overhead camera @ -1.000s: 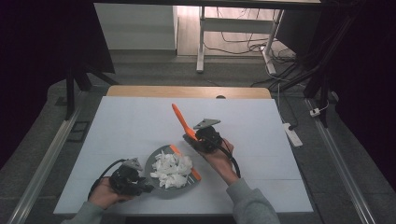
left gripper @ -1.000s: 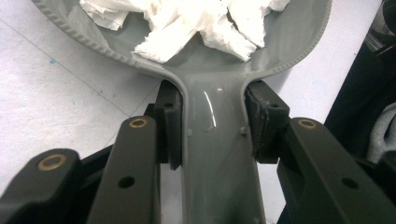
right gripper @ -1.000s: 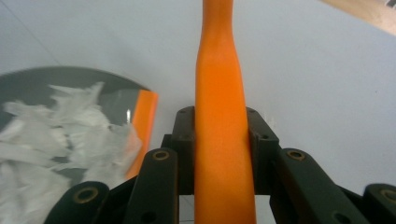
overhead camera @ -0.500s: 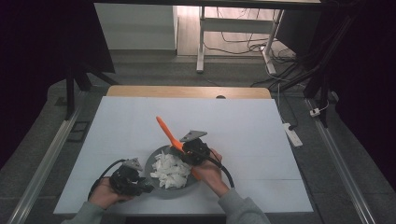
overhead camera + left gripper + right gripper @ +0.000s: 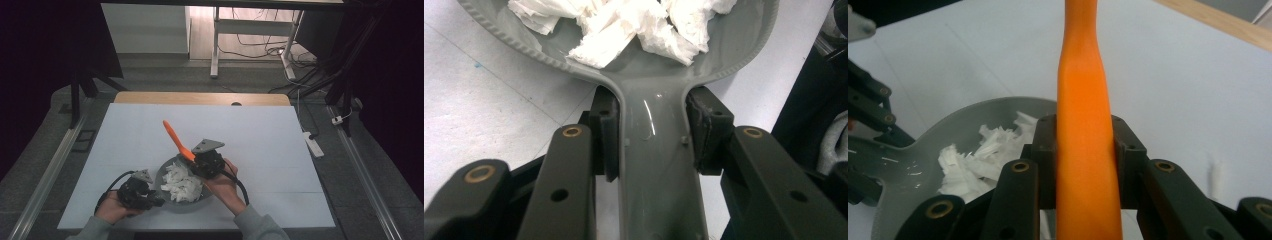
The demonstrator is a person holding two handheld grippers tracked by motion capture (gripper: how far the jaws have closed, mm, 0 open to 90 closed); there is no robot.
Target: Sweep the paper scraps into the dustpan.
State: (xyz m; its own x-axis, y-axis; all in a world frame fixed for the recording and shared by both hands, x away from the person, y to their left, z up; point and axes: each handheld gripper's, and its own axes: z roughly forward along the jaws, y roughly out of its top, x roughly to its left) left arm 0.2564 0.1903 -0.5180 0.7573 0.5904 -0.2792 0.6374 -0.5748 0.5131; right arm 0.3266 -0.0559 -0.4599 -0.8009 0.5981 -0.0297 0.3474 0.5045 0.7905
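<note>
the high view looks from above the person's side, forward and down on the white tabletop, from far. the left gripper view sits very near, low over the tabletop, and looks along the handle of the grey scoop toward the white paper pieces. the right gripper view looks along the orange handle, also very near. all three views share the grey scoop and the white paper pieces.
</note>
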